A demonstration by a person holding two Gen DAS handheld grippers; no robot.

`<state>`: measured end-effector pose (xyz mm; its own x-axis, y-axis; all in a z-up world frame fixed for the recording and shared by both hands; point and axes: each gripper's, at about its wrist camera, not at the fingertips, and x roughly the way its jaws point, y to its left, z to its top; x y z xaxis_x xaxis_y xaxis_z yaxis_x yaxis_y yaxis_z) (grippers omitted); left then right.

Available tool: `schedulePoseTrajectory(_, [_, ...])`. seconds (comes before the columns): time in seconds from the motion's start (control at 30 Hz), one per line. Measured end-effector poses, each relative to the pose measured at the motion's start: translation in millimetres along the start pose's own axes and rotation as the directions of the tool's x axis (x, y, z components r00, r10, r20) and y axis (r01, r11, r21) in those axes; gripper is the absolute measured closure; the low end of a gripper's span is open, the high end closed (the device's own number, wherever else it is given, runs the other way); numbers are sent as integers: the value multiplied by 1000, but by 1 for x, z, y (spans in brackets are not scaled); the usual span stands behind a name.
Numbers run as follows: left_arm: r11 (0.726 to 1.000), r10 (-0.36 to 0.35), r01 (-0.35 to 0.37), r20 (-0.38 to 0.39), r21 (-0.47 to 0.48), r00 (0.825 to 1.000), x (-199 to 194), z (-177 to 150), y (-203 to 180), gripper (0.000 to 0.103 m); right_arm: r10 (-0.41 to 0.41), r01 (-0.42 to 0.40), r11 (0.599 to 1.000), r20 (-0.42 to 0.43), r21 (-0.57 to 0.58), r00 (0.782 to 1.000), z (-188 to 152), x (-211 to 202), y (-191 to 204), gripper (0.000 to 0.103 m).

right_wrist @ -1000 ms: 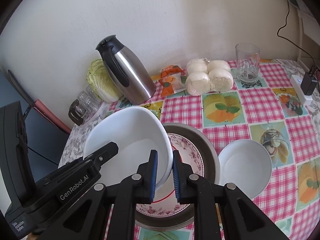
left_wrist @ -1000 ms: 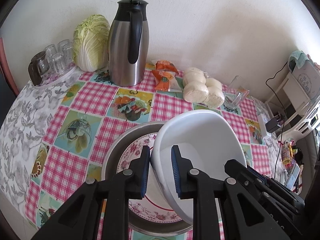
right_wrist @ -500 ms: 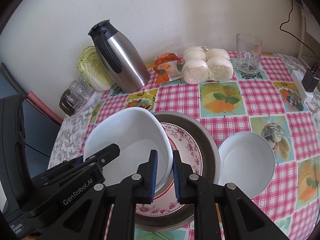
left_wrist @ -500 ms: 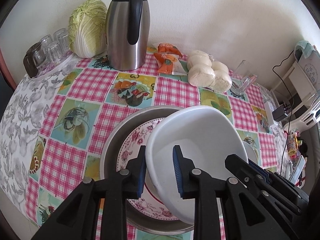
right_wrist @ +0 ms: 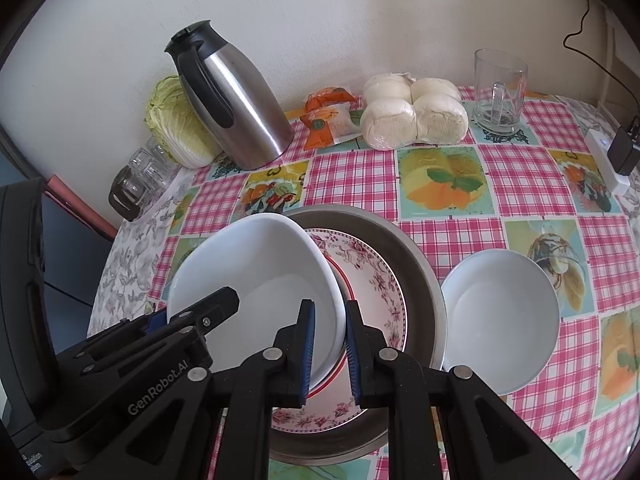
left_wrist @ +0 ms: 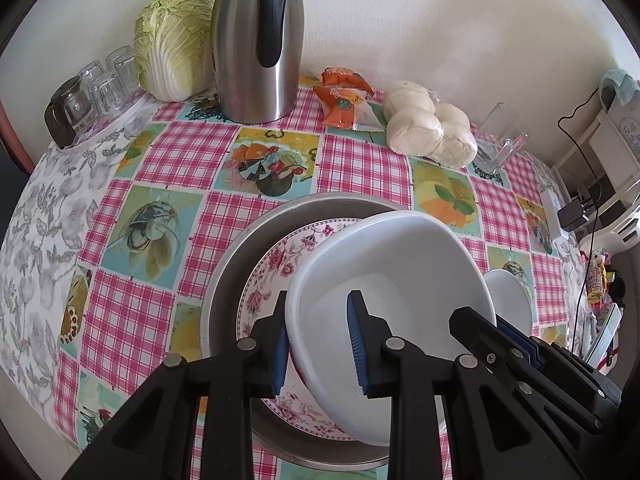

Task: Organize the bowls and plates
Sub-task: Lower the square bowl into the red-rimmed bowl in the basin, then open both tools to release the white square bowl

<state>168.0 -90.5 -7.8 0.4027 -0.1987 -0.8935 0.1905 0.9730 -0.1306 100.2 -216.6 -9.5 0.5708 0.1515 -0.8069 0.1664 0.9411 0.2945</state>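
Left claw (left_wrist: 318, 340): fingers straddle the near rim of the large white bowl (left_wrist: 400, 264), with a visible gap; not clamped.
Right claw (right_wrist: 330, 346): closed on the opposite rim of that bowl, carrying it.
Bowl: tilted, over the flowered plate (right_wrist: 372, 280) that sits in the metal pan (right_wrist: 420, 264).
Small bowl (right_wrist: 500, 312): on the counter (right_wrist: 440, 168), just beside the pan.
Doing it well: level the bowl, centre it over the plate, lower gently, and release only once it is seated.
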Motion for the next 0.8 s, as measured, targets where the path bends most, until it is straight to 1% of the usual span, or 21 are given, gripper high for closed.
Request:
schedulePoseTrajectory(0.03, [1000, -5, 5, 2, 1, 1000, 0, 0, 0, 71, -5, 5, 1000, -6, 2, 1000, 0, 2, -1, 85])
schedulePoseTrajectory(0.17, [1000, 4, -4, 9, 20, 1000, -1, 1, -4, 67, -6, 6, 1000, -7, 7, 1000, -1, 5, -2, 85])
schedulePoseTrajectory(0.47, [1000, 4, -4, 8, 20, 1000, 1, 0, -5, 66, 6, -6, 1000, -10, 20, 1000, 0, 6, -5, 85])
schedulePoseTrajectory(0.57, [1000, 14, -14, 7, 19, 1000, 1, 0, -5, 66, 13, -13, 1000, -11, 22, 1000, 0, 4, -5, 85])
schedulePoseTrajectory(0.67, [1000, 20, -21, 24, 14, 999, -4, 0, -3, 65, 26, -26, 999, -5, 23, 1000, 1, 2, -5, 85])
schedulePoseTrajectory(0.8, [1000, 27, -27, 54, 6, 998, -14, 1, -1, 60, 32, -32, 999, 10, 25, 999, 3, -5, -6, 85])
